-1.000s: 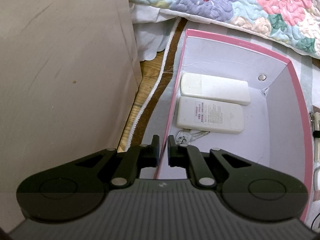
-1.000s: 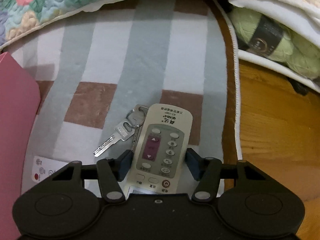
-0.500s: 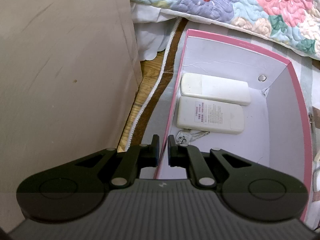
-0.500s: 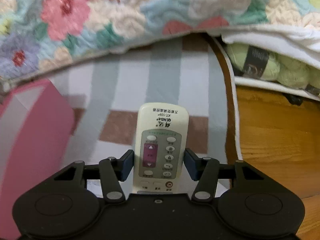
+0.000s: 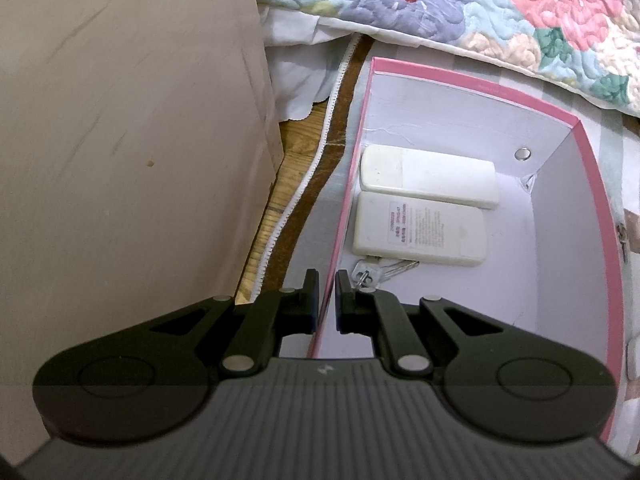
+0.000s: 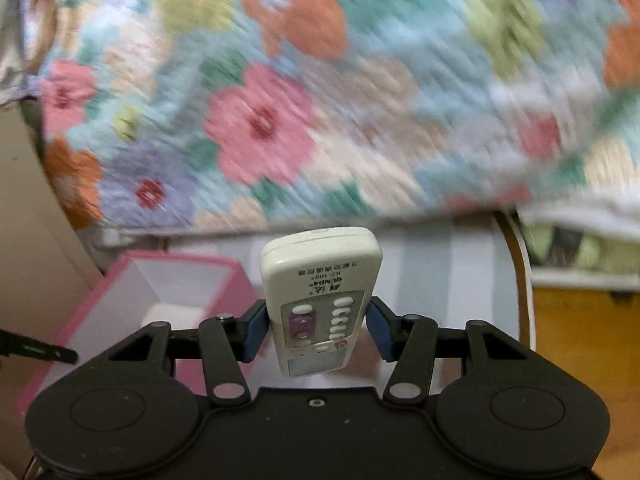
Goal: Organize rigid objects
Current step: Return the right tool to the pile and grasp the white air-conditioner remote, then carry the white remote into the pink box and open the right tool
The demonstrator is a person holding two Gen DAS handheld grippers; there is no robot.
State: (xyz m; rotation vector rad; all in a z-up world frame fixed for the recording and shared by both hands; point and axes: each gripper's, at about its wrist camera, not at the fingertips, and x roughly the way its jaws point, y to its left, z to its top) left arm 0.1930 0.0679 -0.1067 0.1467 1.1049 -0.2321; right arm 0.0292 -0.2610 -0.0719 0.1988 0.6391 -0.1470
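Observation:
My left gripper (image 5: 327, 300) is shut on the near left wall of the pink box (image 5: 592, 184). Inside the box lie two white remotes (image 5: 428, 176) (image 5: 420, 234) face down and a key (image 5: 370, 272). My right gripper (image 6: 318, 328) is shut on a white air-conditioner remote (image 6: 320, 280), held in the air with its button side up. The pink box shows in the right wrist view (image 6: 100, 312) to the lower left of the held remote.
A beige cabinet side (image 5: 120, 120) stands left of the box. A floral quilt (image 6: 320, 100) hangs behind it. The striped mat (image 6: 440, 264) borders wooden floor (image 6: 580, 328) on the right. Green yarn (image 6: 580, 248) lies under the quilt edge.
My right gripper has lifted the remote off the mat, away from the keys, and swung left toward the pink box. The left gripper has held still on the box wall.

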